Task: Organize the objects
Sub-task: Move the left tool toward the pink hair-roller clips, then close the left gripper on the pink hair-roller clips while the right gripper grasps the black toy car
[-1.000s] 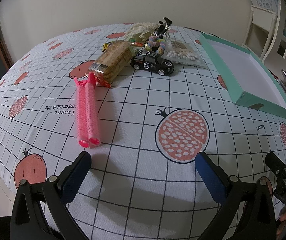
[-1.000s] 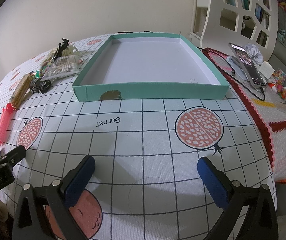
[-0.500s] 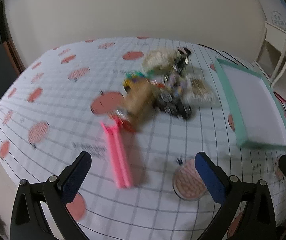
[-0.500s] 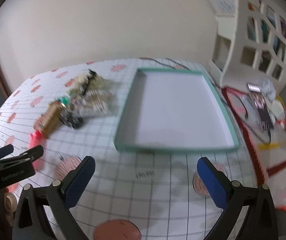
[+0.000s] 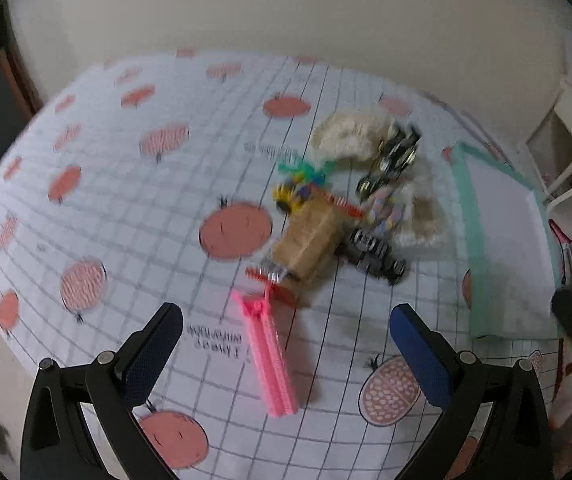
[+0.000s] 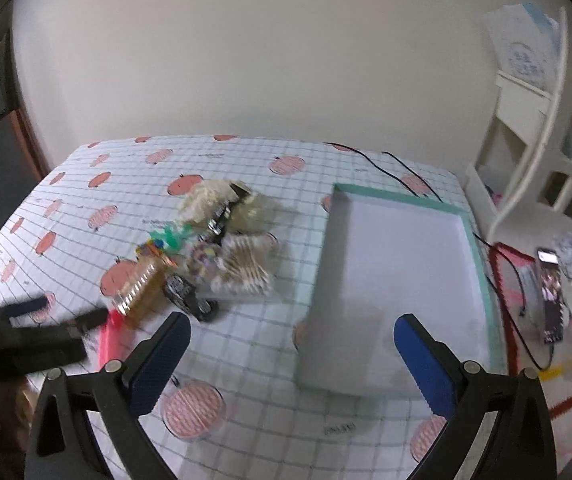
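**Both tongs held wide above the table**

Left gripper [image 5: 286, 350] and right gripper [image 6: 291, 354], lower frame: jaws spread, empty. Pink ribbed twin tube [image 5: 270, 360] lies lower centre on the pomegranate-print gridded cloth [image 5: 126, 184]. Mid-frame, blurred: cracker pack [image 5: 305, 240], black toy car [image 5: 373, 254]. Right: empty teal-rimmed shallow box [image 6: 401, 276].

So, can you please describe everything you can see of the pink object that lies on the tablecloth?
The pink object is long and narrow, made of two ribbed bars lying side by side, joined at the far end; it looks like plastic. It lies flat on the checked tablecloth, its near end pointing between the fingers of the open left gripper, which does not touch it. Its far end reaches the biscuit packet; whether they touch is blurred. The right wrist view shows only a pink smear.
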`<state>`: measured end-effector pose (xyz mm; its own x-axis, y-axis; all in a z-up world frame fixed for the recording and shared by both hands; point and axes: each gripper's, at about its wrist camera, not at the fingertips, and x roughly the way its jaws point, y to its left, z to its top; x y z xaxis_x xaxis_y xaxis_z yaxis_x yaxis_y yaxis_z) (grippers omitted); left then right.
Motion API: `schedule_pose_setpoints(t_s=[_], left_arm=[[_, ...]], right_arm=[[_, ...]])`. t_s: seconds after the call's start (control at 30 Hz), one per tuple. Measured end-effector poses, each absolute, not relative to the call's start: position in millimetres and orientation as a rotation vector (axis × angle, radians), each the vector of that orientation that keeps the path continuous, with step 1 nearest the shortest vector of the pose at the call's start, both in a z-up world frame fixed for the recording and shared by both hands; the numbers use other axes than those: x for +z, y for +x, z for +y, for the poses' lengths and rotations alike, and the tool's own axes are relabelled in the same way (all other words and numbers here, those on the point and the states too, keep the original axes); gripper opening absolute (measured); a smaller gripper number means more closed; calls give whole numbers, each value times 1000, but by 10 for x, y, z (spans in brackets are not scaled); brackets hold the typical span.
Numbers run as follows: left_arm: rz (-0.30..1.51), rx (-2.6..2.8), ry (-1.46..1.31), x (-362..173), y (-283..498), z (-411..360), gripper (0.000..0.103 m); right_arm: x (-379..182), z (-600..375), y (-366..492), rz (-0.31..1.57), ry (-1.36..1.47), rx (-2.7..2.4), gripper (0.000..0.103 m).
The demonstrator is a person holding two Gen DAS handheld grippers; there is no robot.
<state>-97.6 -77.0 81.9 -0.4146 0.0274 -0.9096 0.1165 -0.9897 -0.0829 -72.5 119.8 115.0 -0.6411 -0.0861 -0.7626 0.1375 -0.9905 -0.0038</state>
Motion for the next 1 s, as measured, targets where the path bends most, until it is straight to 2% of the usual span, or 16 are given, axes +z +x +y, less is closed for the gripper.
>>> schedule_pose_setpoints(t_s=[0.3,0.6,0.73,0.83,1.0], left_arm=[[158,-2462,1764,529,-1097,-779,101],[181,-2380,1859,321,-1160,-844,85],[191,-2361,1885,245,-1166,-840,83],[202,-2354,1906,212,-1169,-823,74],[217,-2341,1939,164,-1162,-800,68]], right_arm=[[882,805,-1141,97,1334,-2643,102],[479,484,-1327,160,1453,-2511,86],[313,402,-1365,160,1513,-2462,84],[212,370,-1392,158,1549,-2438,80],[115,319,-1427,142,1577,-2409,76]])
